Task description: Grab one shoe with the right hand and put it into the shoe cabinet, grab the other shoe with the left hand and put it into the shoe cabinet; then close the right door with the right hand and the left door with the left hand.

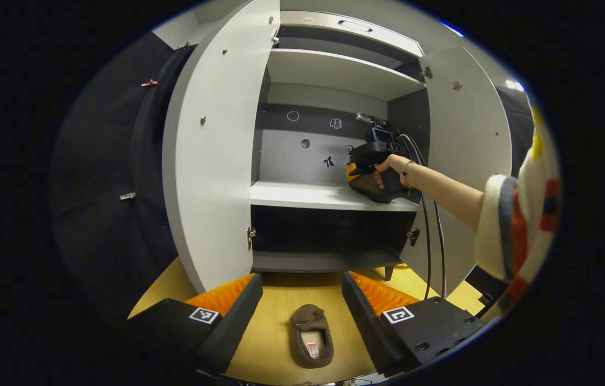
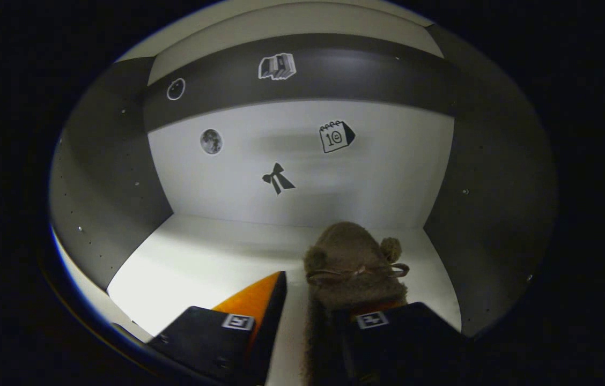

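Gaping wide, left gripper hovering over second shoe on floor, toe pointing cabinet-ward; right gripper resting first shoe near shelf's right rear corner, grip unclear.

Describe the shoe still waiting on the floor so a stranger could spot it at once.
Find the grey shoe cabinet with both doors open. On the wooden floor in front of it lies a brown fuzzy slipper, between the left gripper fingers. Its twin is already on the cabinet shelf.
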